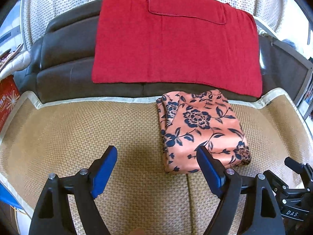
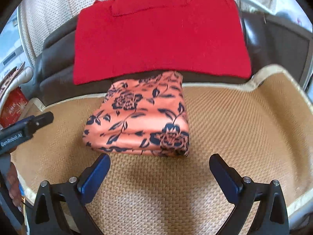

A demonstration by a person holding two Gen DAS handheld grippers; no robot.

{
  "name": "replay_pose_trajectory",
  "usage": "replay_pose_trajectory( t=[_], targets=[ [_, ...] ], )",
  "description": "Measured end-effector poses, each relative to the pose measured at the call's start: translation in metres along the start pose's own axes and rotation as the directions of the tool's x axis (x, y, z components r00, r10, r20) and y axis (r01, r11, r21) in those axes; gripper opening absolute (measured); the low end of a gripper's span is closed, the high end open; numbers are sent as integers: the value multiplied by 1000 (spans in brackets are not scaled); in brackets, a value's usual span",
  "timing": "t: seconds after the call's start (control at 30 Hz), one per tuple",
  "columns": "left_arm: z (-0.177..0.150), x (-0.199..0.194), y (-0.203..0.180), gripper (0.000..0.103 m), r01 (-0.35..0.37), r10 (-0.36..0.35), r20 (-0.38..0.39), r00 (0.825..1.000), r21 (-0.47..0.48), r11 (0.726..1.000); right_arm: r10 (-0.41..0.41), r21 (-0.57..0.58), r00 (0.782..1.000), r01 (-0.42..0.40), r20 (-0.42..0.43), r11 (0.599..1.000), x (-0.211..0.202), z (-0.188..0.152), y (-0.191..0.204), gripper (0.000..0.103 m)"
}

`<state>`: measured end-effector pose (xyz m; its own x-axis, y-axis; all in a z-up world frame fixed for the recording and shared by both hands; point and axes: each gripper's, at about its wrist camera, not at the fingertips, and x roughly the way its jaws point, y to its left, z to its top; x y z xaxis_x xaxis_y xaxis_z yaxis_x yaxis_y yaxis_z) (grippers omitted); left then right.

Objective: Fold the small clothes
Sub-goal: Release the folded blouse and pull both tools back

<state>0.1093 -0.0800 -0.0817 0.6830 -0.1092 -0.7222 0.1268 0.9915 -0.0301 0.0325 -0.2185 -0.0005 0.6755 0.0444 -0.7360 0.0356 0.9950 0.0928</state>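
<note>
An orange garment with dark blue flowers (image 1: 201, 129) lies folded into a compact rectangle on the woven mat (image 1: 97, 129); it also shows in the right wrist view (image 2: 142, 119). My left gripper (image 1: 156, 152) is open and empty, hovering just in front of and left of the garment's near edge. My right gripper (image 2: 159, 161) is open and empty, just in front of the garment's near edge. The left gripper's body (image 2: 25, 127) shows at the left of the right wrist view, and the right gripper's body (image 1: 295, 192) at the lower right of the left wrist view.
A red towel (image 1: 176, 43) is draped over a dark leather sofa back (image 1: 68, 47) behind the mat; it also shows in the right wrist view (image 2: 160, 35). A red box (image 1: 7, 101) stands at the far left. The mat has a pale cloth border (image 2: 273, 72).
</note>
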Motion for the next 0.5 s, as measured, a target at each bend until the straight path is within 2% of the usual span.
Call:
replay_pose_trajectory(
  t=[0.07, 0.1, 0.17, 0.5],
  targets=[
    [2, 1, -5, 99, 10, -10, -5, 1000, 1, 1000, -17, -4, 1000, 17, 6, 1000, -4, 7, 0, 102],
    [2, 1, -8, 101, 17, -17, -4, 1000, -2, 1000, -21, -7, 1000, 21, 3, 1000, -4, 9, 1, 102],
    [4, 2, -14, 102, 51, -51, -6, 999, -2, 999, -33, -13, 999, 33, -8, 999, -3, 11, 1, 102],
    [13, 10, -40, 102, 53, -53, 5, 999, 64, 997, -39, -20, 999, 38, -19, 999, 3, 20, 0, 103]
  ],
)
